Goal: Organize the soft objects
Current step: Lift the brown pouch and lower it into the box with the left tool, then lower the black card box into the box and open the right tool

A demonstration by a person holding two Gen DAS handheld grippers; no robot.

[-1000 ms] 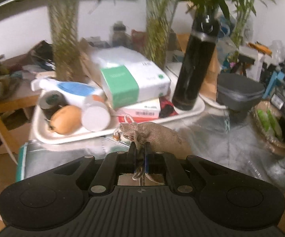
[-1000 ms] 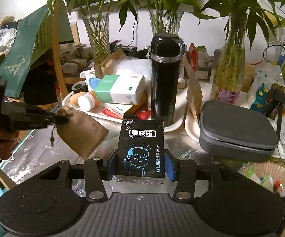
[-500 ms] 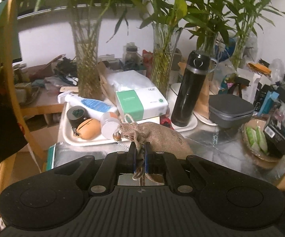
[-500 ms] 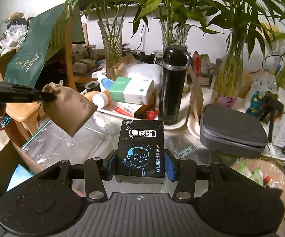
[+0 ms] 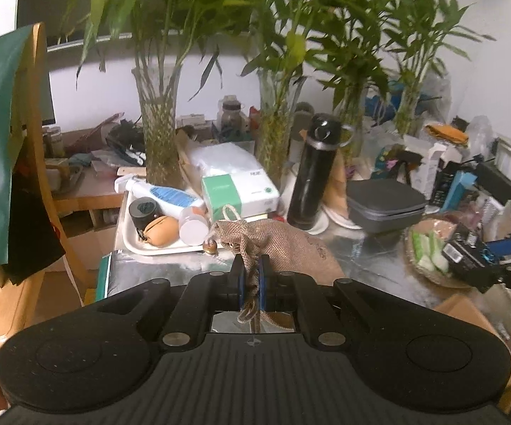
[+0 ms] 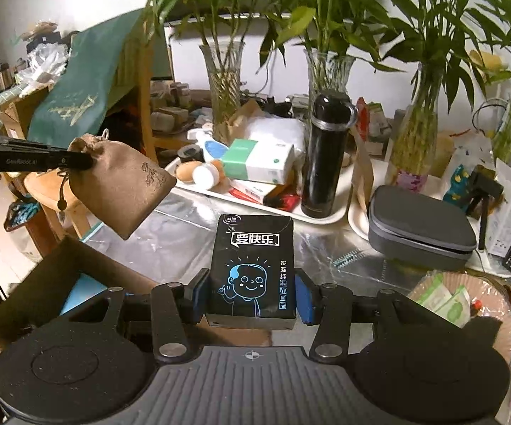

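Observation:
A brown burlap drawstring pouch (image 5: pixel 284 244) hangs in the air, pinched at its gathered neck by my left gripper (image 5: pixel 250 272), which is shut on it. From the right wrist view the same pouch (image 6: pixel 121 184) dangles at the left, above the table's corner, held by the left gripper (image 6: pixel 85 161). My right gripper (image 6: pixel 252 294) is shut on a black tissue pack (image 6: pixel 253 265) with a blue cartoon face, its blue pads pressing both sides. In the left wrist view that pack (image 5: pixel 468 253) shows at the far right.
A white tray (image 6: pixel 255 198) carries a tissue box, bottles and a brown pouch. A black flask (image 6: pixel 326 156), a grey case (image 6: pixel 422 226), glass vases with bamboo (image 6: pixel 223 88), a woven basket (image 6: pixel 475 301) and a cardboard box (image 6: pixel 64 276) below the table edge surround me.
Both grippers have risen and drawn back from the table, each keeping its load. The burlap pouch now hangs higher and further left over the table corner; more of the cardboard box shows.

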